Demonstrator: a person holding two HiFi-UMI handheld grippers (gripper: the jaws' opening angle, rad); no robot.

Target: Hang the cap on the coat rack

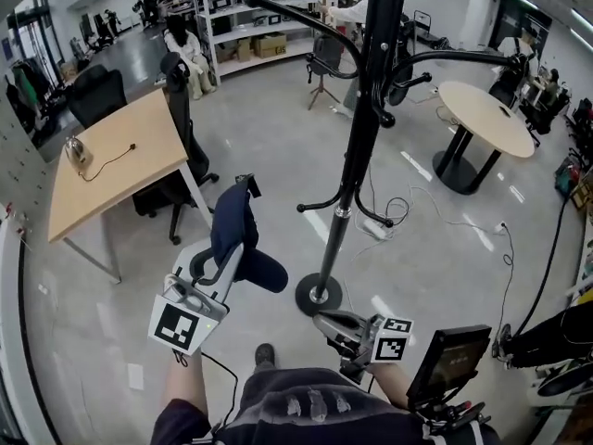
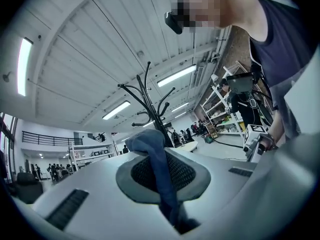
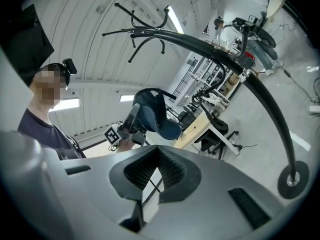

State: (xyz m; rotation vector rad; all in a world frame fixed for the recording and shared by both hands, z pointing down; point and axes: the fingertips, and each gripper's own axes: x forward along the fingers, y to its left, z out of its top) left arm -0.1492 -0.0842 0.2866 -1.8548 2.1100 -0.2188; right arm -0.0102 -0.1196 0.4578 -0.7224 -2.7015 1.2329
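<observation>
- Pinched a fold of the navy cap point(image 1: 232, 221) between the pads of the left gripper point(image 1: 232, 253), with the cloth running up out of the closed jaws in the left gripper view.
- Held the cap in the air above the floor point(image 1: 435, 221), crown draped over the fingertips, brim low and turned toward the rack.
- Carried it left of the black coat rack point(image 1: 366, 109), near the pole but apart from it, on none of the hooks point(image 1: 310, 204).
- Held the right gripper point(image 1: 322, 322) with jaws drawn together, barely a slit between the pads, nothing in them.
- Set that gripper low, just right of the rack's round base point(image 1: 318, 295).
- Worked with a wooden desk point(image 1: 111, 165) and a black office chair point(image 1: 181, 119) behind the cap, and a round table point(image 1: 486, 114) beyond the rack.
</observation>
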